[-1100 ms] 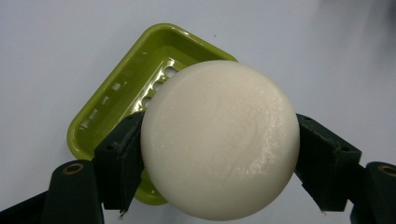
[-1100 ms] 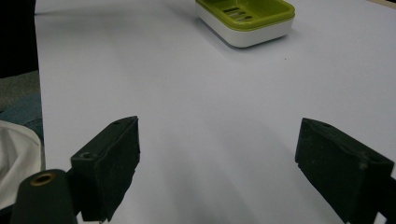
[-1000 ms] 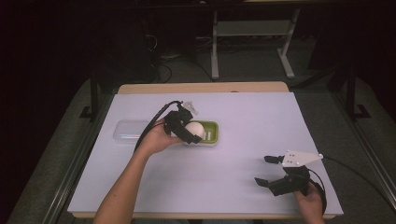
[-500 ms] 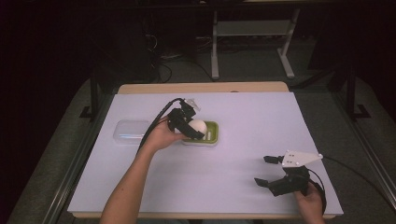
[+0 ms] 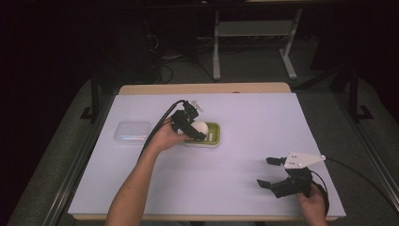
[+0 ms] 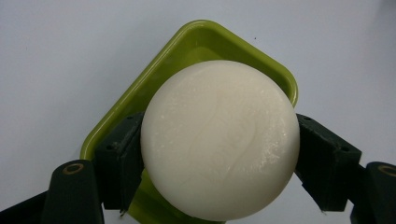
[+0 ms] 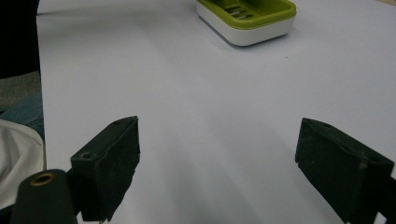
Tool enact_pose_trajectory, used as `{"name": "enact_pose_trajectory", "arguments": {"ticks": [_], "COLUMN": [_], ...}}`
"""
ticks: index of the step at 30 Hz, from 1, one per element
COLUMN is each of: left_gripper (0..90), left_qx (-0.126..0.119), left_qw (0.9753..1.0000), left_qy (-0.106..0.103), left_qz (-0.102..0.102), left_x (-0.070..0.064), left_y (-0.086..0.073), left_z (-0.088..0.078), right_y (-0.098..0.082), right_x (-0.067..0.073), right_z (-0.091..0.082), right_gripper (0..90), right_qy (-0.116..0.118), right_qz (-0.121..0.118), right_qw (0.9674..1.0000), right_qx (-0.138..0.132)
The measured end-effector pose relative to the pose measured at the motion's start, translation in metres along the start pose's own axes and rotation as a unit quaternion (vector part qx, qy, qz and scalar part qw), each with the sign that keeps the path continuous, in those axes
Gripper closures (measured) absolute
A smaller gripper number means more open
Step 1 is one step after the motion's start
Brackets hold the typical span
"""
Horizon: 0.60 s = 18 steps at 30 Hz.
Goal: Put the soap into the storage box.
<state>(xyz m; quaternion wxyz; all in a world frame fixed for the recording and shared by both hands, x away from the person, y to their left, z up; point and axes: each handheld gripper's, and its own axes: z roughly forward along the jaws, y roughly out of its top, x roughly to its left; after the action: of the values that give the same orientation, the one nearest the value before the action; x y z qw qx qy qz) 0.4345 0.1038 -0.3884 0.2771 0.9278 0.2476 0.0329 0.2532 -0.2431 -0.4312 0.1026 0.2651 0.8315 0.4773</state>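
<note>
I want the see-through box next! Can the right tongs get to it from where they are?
Probably not easily: the right tongs sit open far across the table, and the left tongs holding the soap stand between them and the clear box.

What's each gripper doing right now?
Left gripper: shut on the round white soap bar, over the green soap dish.
Right gripper: open, holding nothing.

Blk claws [image 5: 275,172], brass screws, grey tri plate, blk cables
</note>
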Motion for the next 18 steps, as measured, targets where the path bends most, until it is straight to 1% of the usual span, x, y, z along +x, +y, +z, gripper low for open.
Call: {"name": "enact_pose_trajectory", "arguments": {"ticks": [3, 5, 10, 11, 13, 18], "left_gripper": [24.8, 24.8, 24.8, 24.7, 24.8, 24.8], "left_qx": [0.001, -0.003, -0.003, -0.001, 0.002, 0.007], "left_qw": [1.0, 1.0, 0.9999, 1.0, 0.9999, 0.9999], "left_qy": [0.002, 0.003, 0.008, 0.006, 0.009, 0.004], "left_qz": [0.001, 0.001, -0.006, -0.005, -0.007, -0.008], "left_x": [0.0, 0.0, 0.001, 0.002, 0.001, 0.002], "left_y": [0.001, 0.002, 0.004, 0.005, 0.005, 0.005], "left_z": [0.0, 0.001, 0.004, 0.005, 0.007, 0.011], "right_y": [0.0, 0.0, 0.0, 0.0, 0.0, 0.001], "right_x": [0.0, 0.0, 0.0, 0.0, 0.0, 0.001], "right_z": [0.0, 0.001, 0.001, 0.001, 0.001, 0.001], "right_gripper": [13.1, 13.1, 13.1, 13.1, 13.1, 13.1], "right_qy": [0.001, 0.001, 0.002, 0.002, 0.003, 0.003], "right_qz": [0.0, -0.001, -0.001, 0.0, -0.002, -0.004], "right_qw": [1.0, 1.0, 1.0, 1.0, 1.0, 1.0], "right_qx": [0.001, 0.001, 0.0, 0.0, 0.001, 0.001]}}
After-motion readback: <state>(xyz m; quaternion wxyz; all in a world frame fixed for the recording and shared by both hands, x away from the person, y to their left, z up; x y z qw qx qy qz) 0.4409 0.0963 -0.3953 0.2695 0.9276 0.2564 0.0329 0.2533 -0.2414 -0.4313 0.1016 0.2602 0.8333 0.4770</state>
